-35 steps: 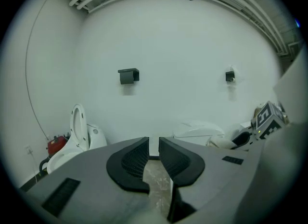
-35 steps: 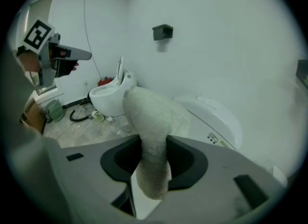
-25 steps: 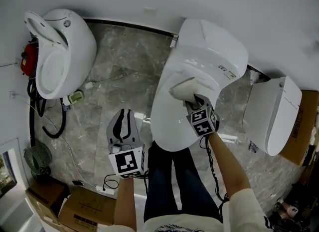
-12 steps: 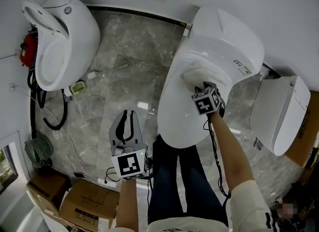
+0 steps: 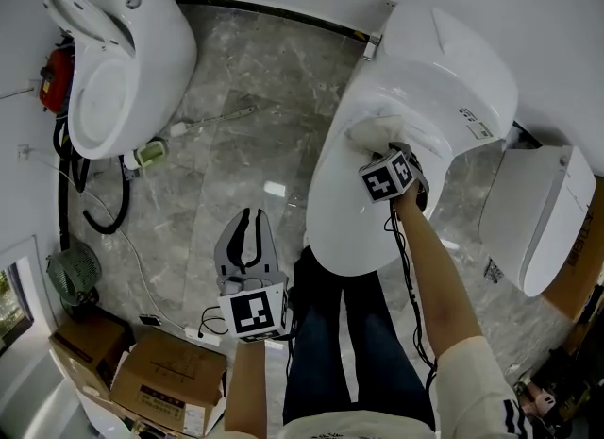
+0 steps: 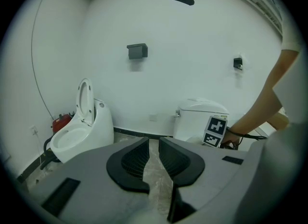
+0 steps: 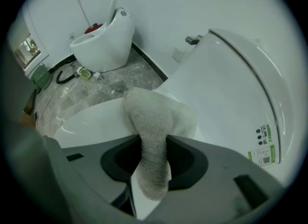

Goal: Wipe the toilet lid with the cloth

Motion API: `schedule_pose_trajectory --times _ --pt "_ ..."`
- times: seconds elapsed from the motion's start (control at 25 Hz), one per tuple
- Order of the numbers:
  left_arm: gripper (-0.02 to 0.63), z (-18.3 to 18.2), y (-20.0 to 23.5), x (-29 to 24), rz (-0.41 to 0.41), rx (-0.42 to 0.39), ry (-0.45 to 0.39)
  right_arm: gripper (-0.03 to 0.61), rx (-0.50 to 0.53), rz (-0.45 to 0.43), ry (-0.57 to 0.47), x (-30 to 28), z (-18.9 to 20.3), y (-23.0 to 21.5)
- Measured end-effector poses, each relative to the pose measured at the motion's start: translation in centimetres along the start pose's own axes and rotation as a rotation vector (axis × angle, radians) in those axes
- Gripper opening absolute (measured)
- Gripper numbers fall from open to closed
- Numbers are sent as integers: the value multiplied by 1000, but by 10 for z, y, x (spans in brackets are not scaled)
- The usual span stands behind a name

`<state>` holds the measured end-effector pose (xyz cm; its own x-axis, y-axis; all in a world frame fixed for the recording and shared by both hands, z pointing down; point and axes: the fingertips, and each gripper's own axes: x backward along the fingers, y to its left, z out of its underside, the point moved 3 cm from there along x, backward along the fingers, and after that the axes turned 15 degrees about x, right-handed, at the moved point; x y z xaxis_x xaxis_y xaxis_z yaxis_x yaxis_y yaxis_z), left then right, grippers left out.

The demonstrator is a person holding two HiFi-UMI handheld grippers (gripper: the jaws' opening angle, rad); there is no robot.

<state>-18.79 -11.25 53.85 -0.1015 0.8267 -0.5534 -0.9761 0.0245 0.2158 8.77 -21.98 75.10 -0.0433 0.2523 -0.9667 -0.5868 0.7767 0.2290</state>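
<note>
A white toilet with its lid [image 5: 354, 211] down stands right of centre in the head view. A pale terry cloth [image 5: 376, 132] lies pressed on the lid near the hinge. My right gripper [image 5: 383, 150] is shut on the cloth, which bunches out between the jaws in the right gripper view as the cloth [image 7: 153, 136] on the lid [image 7: 91, 122]. My left gripper [image 5: 247, 229] hangs over the marble floor left of the bowl, shut and holding nothing. In the left gripper view, the left gripper [image 6: 153, 156] points at the wall.
A second toilet [image 5: 118, 64] with raised seat stands at the far left, with hoses [image 5: 94, 225] and a red can [image 5: 55, 97] beside it. A third white unit [image 5: 538, 220] sits right. Cardboard boxes [image 5: 160, 380] and a fan [image 5: 71, 277] are at lower left. The person's legs [image 5: 340, 352] stand before the bowl.
My right gripper has slid the cloth up the lid toward the tank. The left gripper has stayed low over the floor, and the head camera has shifted slightly.
</note>
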Motion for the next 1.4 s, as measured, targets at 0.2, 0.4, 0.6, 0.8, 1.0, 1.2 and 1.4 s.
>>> schedule_pose_trajectory --times 0.2,0.4,0.6,0.8,1.0,1.2,1.4 --pt "66 7 9 8 -24 12 8 139 65 -14 -33 -2 -8 22" --pt "66 15 19 15 -52 36 9 138 160 -34 -48 2 -16 56" --pt "66 16 22 20 -67 36 4 138 278 -44 -54 6 -18 95" --pt "66 14 24 24 -74 28 0 138 347 -87 -91 16 -21 141" --pt "66 20 27 31 -78 38 -2 138 440 -110 -122 23 -14 185" --pt "66 22 23 38 -77 35 -5 140 510 -154 -149 34 -2 221" --pt "66 25 24 45 -81 37 -4 141 574 -205 -169 43 12 258"
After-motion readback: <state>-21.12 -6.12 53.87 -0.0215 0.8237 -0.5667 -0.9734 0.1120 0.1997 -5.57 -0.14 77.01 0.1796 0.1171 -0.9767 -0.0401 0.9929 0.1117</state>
